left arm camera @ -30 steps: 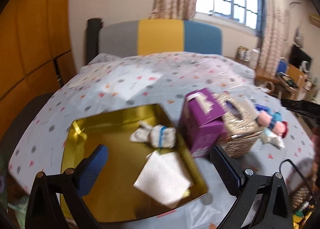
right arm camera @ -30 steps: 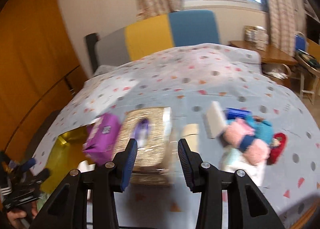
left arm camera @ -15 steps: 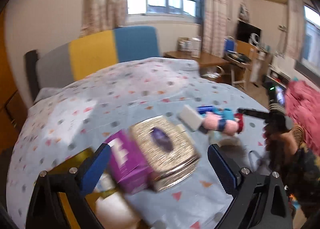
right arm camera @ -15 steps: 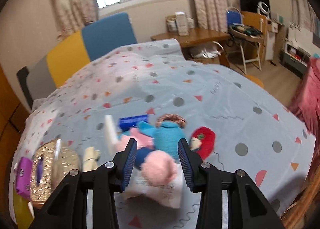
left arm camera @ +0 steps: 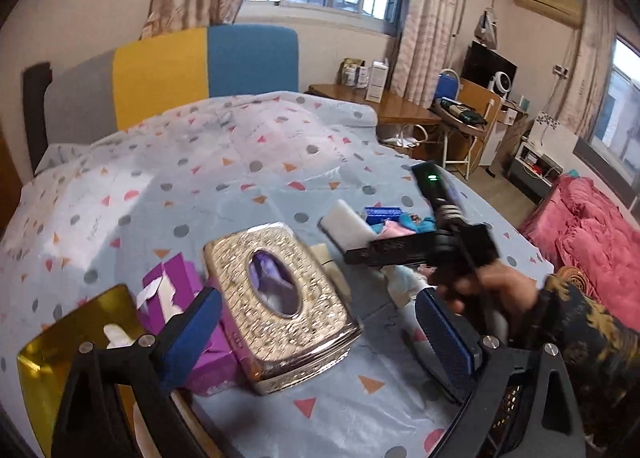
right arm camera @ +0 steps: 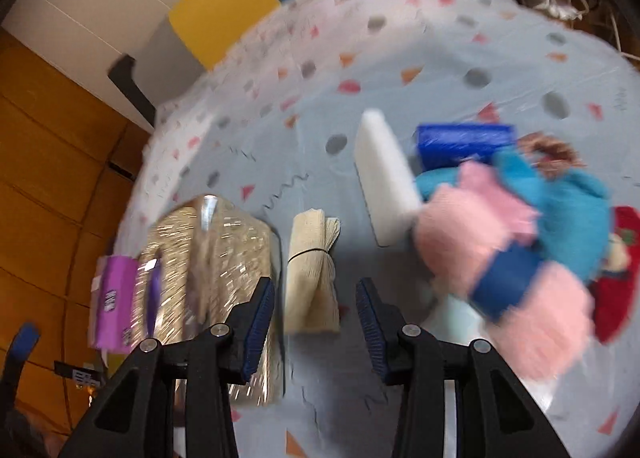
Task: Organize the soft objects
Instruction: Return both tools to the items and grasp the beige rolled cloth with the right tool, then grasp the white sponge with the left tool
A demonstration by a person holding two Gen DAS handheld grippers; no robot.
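Soft objects sit on the bed (left arm camera: 248, 194), right of the silver tissue box (left arm camera: 280, 302).

Left wrist view: your left claw (left arm camera: 316, 334) is wide open, empty, straddling the tissue box without touching it. Purple tissue pack (left arm camera: 188, 298) leans against the box's left side; gold tray (left arm camera: 72, 330) further left. Only here: your right hand (left arm camera: 484, 286) gripping the right tool, hiding most of the soft pile.

Right wrist view, blurred: your right claw (right arm camera: 316, 322) is part open, holding nothing, a rolled beige cloth (right arm camera: 312, 262) just ahead between its fingers. Only here: white sponge (right arm camera: 386, 174), blue pack (right arm camera: 464, 142), pink-and-blue plush (right arm camera: 512, 242), red plush (right arm camera: 616, 274) clustered to the right.
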